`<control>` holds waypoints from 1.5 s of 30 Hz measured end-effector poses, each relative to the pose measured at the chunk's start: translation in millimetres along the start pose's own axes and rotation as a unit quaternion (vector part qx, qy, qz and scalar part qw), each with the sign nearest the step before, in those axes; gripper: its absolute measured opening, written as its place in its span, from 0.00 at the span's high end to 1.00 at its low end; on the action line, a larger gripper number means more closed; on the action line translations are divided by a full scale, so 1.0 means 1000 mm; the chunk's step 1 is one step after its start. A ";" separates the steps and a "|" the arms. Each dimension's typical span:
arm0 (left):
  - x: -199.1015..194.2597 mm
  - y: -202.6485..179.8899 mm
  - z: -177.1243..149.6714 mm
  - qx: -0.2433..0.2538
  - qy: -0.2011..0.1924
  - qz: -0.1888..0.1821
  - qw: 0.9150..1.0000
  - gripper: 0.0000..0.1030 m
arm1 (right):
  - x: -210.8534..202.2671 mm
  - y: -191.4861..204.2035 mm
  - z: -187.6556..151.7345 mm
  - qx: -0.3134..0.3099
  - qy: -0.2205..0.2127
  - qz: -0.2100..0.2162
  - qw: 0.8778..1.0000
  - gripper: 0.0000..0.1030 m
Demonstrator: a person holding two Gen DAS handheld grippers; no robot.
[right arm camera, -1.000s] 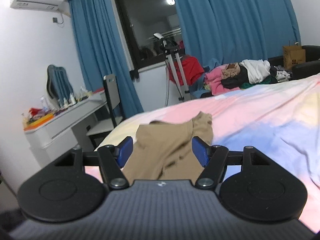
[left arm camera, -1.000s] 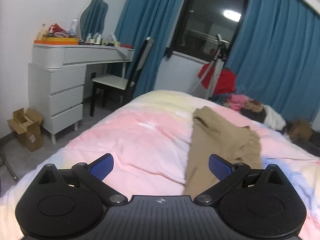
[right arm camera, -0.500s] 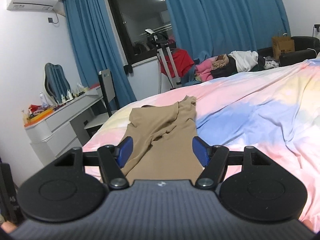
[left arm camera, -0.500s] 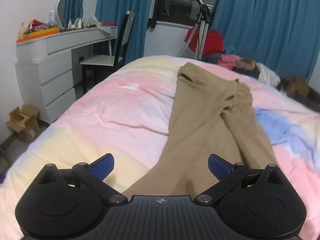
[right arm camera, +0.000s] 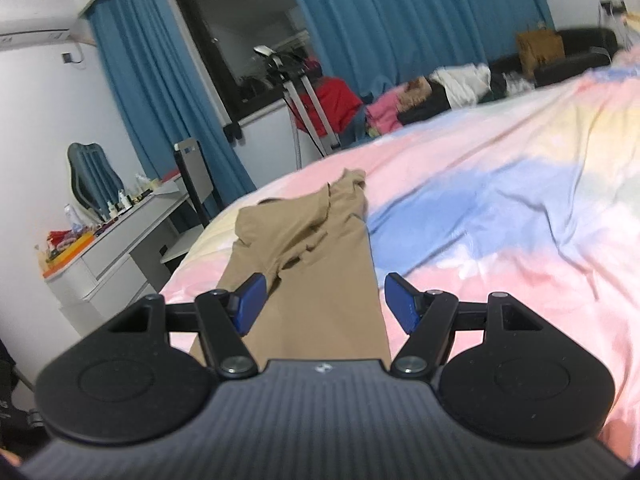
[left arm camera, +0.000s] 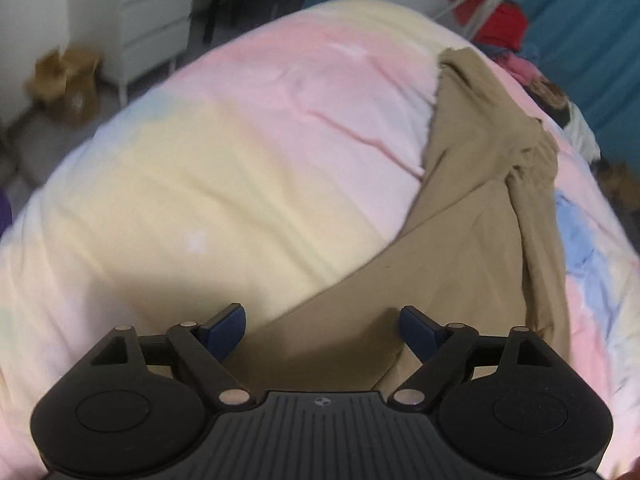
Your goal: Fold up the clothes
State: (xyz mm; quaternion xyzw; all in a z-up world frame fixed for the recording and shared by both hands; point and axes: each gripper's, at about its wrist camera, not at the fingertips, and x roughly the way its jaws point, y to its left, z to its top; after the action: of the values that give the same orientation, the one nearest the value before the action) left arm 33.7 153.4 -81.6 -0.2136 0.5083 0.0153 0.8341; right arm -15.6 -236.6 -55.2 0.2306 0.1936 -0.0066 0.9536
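Left hand-held gripper (left arm camera: 322,330): we see jaws apart, just been closing, a tan trousers (left arm camera: 472,220) leg between them, unpinched.
Trousers: flat on the pastel bed (left arm camera: 224,168), toward 1 o'clock.
Right hand-held gripper (right arm camera: 322,304): jaws apart, straddling the other leg.

tan trousers (left arm camera: 472,216), pastel tie-dye duvet (left arm camera: 240,152).

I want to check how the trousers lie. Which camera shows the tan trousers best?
The left wrist view: it looks down on the tan trousers, showing both legs spread on the bedspread, though blurred. The right wrist view sees them low and foreshortened, one leg mostly.
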 end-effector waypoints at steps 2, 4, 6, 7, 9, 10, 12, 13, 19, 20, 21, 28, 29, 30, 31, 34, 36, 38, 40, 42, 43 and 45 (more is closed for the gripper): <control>-0.002 0.010 0.004 -0.022 0.018 -0.004 1.000 0.23 | 0.006 -0.005 -0.001 0.012 0.012 0.002 1.000 0.34; -0.005 0.013 0.005 -0.027 0.029 -0.002 0.999 0.25 | 0.012 -0.008 -0.002 0.021 0.023 0.002 1.000 0.34; -0.007 0.010 0.003 -0.017 0.041 0.006 0.999 0.30 | 0.017 -0.011 -0.003 0.032 0.033 0.005 0.999 0.34; -0.008 0.006 0.002 -0.007 0.046 0.012 0.999 0.34 | 0.018 -0.013 -0.004 0.040 0.037 0.008 0.998 0.34; -0.009 -0.003 -0.003 0.025 0.052 0.030 0.998 0.41 | 0.020 -0.015 -0.003 0.054 0.044 0.014 0.998 0.34; -0.008 -0.009 -0.006 0.040 0.053 0.038 0.997 0.48 | 0.021 -0.016 -0.003 0.059 0.047 0.017 0.997 0.34; -0.012 -0.019 -0.011 0.075 0.050 0.051 0.995 0.67 | 0.022 -0.017 -0.003 0.062 0.050 0.019 0.997 0.34; -0.015 -0.023 -0.014 0.095 0.044 0.054 0.993 0.85 | 0.022 -0.017 -0.003 0.062 0.051 0.019 0.997 0.34; -0.052 -0.060 -0.038 0.237 -0.026 0.067 0.969 0.97 | 0.022 -0.018 -0.004 0.070 0.060 0.021 0.996 0.34; -0.061 -0.066 -0.043 0.255 -0.034 0.059 0.964 0.97 | 0.022 -0.018 -0.004 0.070 0.060 0.022 0.995 0.34; -0.069 -0.072 -0.047 0.266 -0.037 0.045 0.962 0.97 | 0.022 -0.017 -0.004 0.071 0.061 0.023 0.995 0.34; -0.079 -0.131 -0.093 0.347 -0.029 -0.042 0.937 0.98 | 0.023 -0.018 -0.005 0.070 0.065 0.019 0.995 0.34; -0.071 -0.137 -0.099 0.352 -0.022 -0.044 0.935 0.98 | 0.023 -0.019 -0.004 0.071 0.066 0.017 0.995 0.34; -0.063 -0.142 -0.105 0.357 -0.014 -0.046 0.933 0.98 | 0.023 -0.020 -0.004 0.072 0.067 0.016 0.995 0.34; -0.054 -0.146 -0.110 0.362 -0.007 -0.046 0.931 0.98 | 0.023 -0.021 -0.004 0.073 0.068 0.014 0.995 0.34; -0.024 -0.138 -0.116 0.363 0.021 -0.037 0.931 0.96 | 0.025 -0.022 -0.004 0.070 0.077 0.014 0.995 0.34; -0.013 -0.127 -0.115 0.353 0.035 -0.029 0.934 0.93 | 0.027 -0.024 -0.006 0.068 0.087 0.013 0.994 0.34; -0.009 -0.120 -0.108 0.338 0.041 -0.029 0.940 0.77 | 0.031 -0.026 -0.008 0.072 0.101 0.012 0.992 0.34; -0.015 -0.112 -0.103 0.326 0.041 -0.043 0.943 0.56 | 0.036 -0.028 -0.010 0.077 0.116 0.016 0.990 0.34; -0.024 -0.102 -0.097 0.315 0.039 -0.071 0.946 0.40 | 0.040 -0.028 -0.011 0.079 0.125 0.018 0.989 0.34; -0.029 -0.099 -0.094 0.307 0.032 -0.078 0.948 0.37 | 0.040 -0.028 -0.012 0.079 0.128 0.016 0.989 0.34; -0.036 -0.088 -0.085 0.284 0.012 -0.084 0.955 0.30 | 0.042 -0.028 -0.014 0.078 0.135 0.011 0.988 0.34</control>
State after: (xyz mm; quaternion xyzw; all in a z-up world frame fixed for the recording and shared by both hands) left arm -33.2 48.5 -54.0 -0.0097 0.4821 -0.2028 0.8523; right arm 15.3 -252.6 -94.5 0.3048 0.3166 0.0202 0.8980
